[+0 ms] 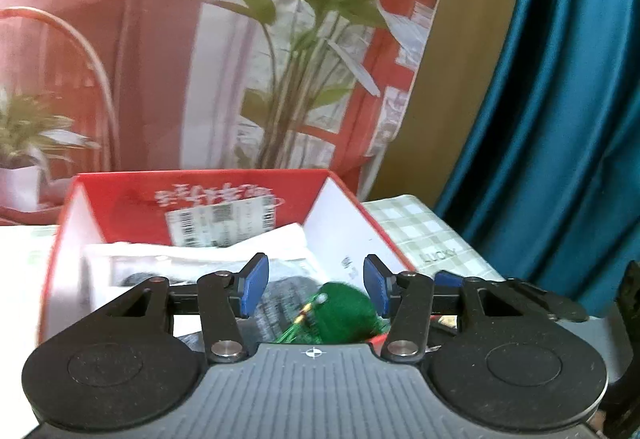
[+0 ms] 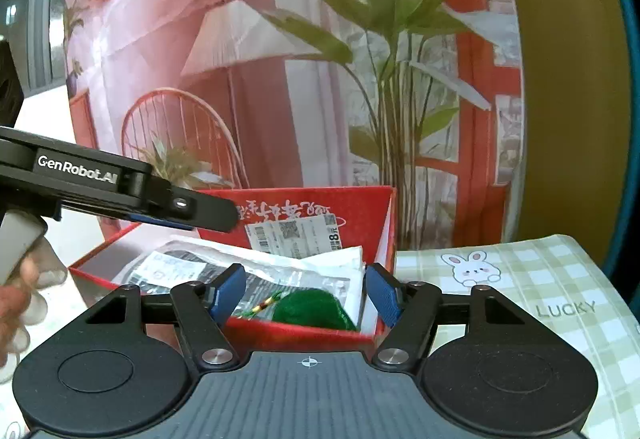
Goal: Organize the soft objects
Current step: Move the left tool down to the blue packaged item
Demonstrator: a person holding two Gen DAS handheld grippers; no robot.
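- The green fuzzy soft toy lies inside the red cardboard box, at its near right corner, on top of plastic-wrapped packets.
- A strand of yellow, red and green beads sticks out of the toy toward the left.
- The left gripper hangs over the near edge of the box with its blue pads spread apart; the toy sits just beyond and below the gap, closer to the right pad, and neither pad touches it.
- The right gripper is released too: its jaws stand apart, the toy lies past them, low and centred, untouched.
- In the right wrist view the left gripper's black body reaches in from the left above the box, held by a hand.
- The box stands on a green checked cloth printed with a rabbit and the word LUCKY.
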